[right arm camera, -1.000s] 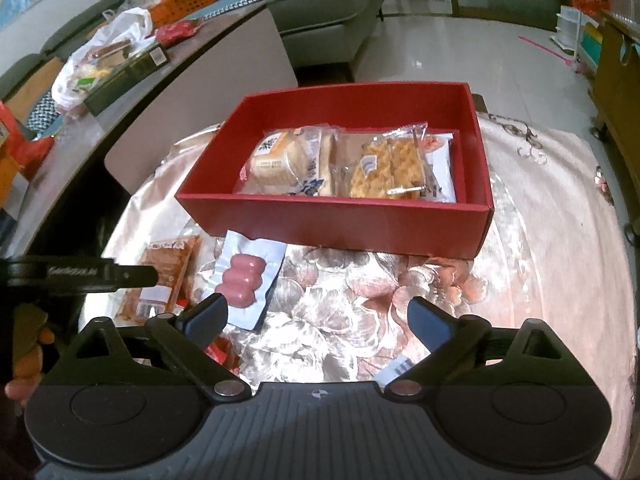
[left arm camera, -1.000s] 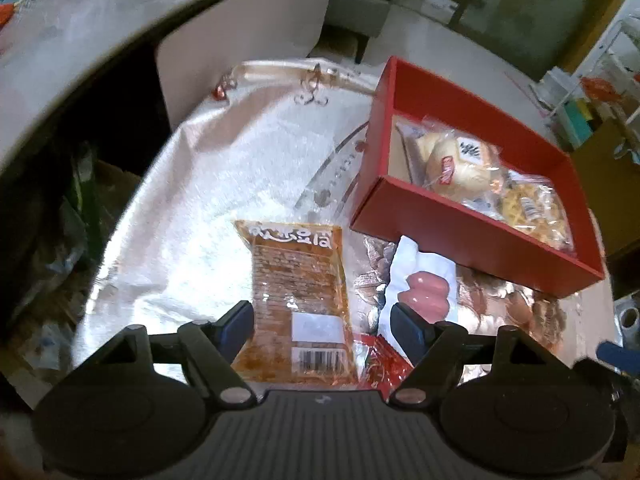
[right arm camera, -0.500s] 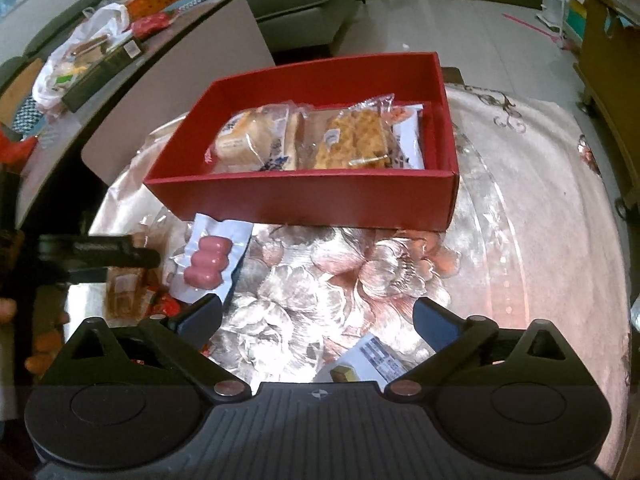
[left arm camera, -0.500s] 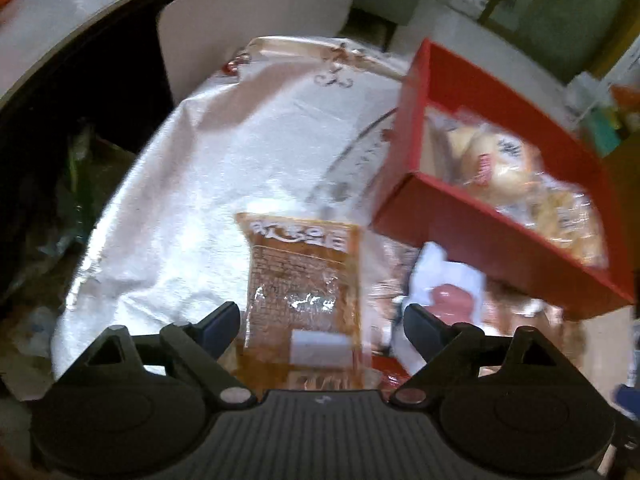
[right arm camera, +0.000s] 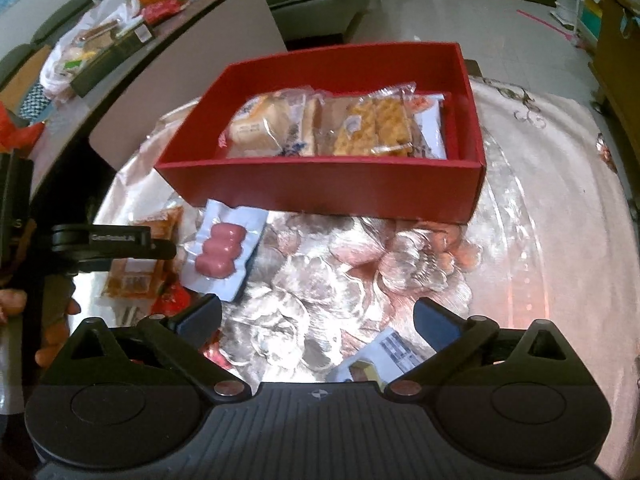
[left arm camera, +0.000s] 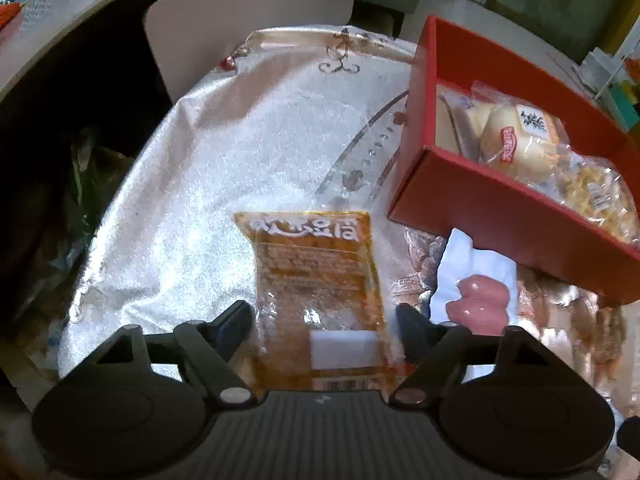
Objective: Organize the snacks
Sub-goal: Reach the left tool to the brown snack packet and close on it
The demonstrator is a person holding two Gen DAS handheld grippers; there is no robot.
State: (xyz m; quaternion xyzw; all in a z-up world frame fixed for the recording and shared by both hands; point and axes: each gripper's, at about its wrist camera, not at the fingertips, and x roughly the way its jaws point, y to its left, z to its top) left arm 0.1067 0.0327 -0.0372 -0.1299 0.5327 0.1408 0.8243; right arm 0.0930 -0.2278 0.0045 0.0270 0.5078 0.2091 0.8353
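L gripper (left arm camera: 324,316): jaws wide, one finger each side of the orange snack pack, neither pad visibly touching it; low over the table. In the R cam it shows from the side at far left (right arm camera: 116,240), above the same pack
R gripper (right arm camera: 318,318): jaws wide, nothing between them, hovering over the floral cloth; a small white box w/ printed label (right arm camera: 376,360) lies just under its front edge, betw the fingers
Orange snack pack (left arm camera: 316,292): flat on the table, long axis running away from the L cam, white label patch at the near end, white lettering at the far end. R cam sees it partly hidden behind the L gripper (right arm camera: 136,268)
Pink sausage pack (left arm camera: 476,292): white wrapper w/ pink lumps, flat on the cloth just R of the orange pack, near the red box's front wall; also in R cam (right arm camera: 222,252)
Red box (left arm camera: 516,216): open top, on the table beyond the loose packs; R cam shows it whole (right arm camera: 320,192)
In box: bagged bun (right arm camera: 264,124) on the L side, bagged waffle-type biscuit (right arm camera: 376,128) beside it on the R, touching; something white-wrapped at the far R end, can't tell what
Tablecloth (right arm camera: 540,208): shiny, pale w/ pink flowers, creased
Red wrapper (right arm camera: 172,300): part seen by the R gripper's L finger, contents unclear
Background: cluttered side table (right arm camera: 92,60) at upper L of R cam, bags and boxes on it
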